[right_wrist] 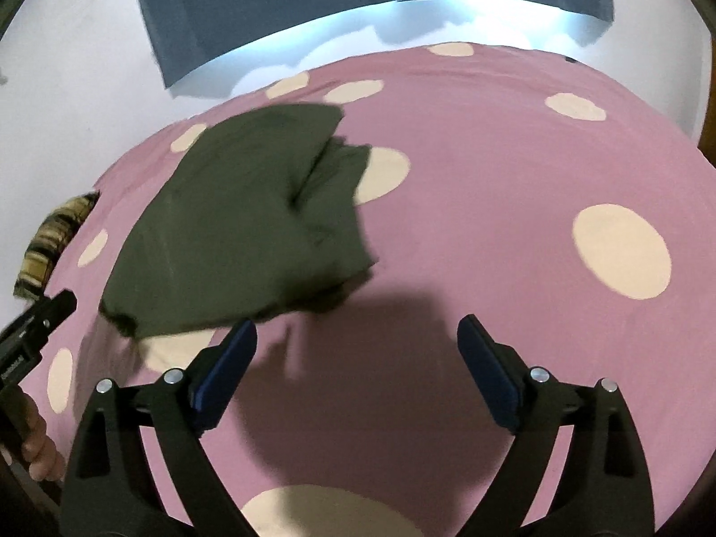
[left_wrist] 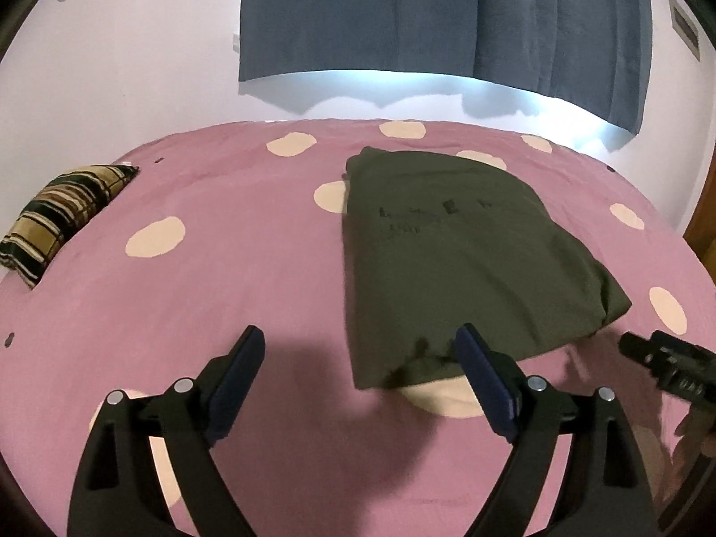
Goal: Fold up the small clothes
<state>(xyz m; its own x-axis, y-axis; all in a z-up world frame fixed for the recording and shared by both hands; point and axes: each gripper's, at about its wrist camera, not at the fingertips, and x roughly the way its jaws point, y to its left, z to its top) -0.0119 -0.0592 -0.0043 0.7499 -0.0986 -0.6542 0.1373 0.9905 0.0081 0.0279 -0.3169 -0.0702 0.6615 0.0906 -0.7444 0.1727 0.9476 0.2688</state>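
On the pink spotted bedsheet (left_wrist: 223, 268) lies the olive shirt (left_wrist: 447, 246), folded, soft and light. Both my left gripper (left_wrist: 358, 358) and right gripper (right_wrist: 358, 349) are spread wide, holding nothing. I judge its near hem corners the best hold, since limp cloth sags.

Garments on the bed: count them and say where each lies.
1. A folded olive-green garment lies on the pink dotted bedsheet, just beyond both open grippers. A plaid pillow sits at the far-left edge; nothing else shows.

Dim room; bright glare under curtain (left_wrist: 443, 13); heavy fisheye warp; right-wrist view motion-blurred.
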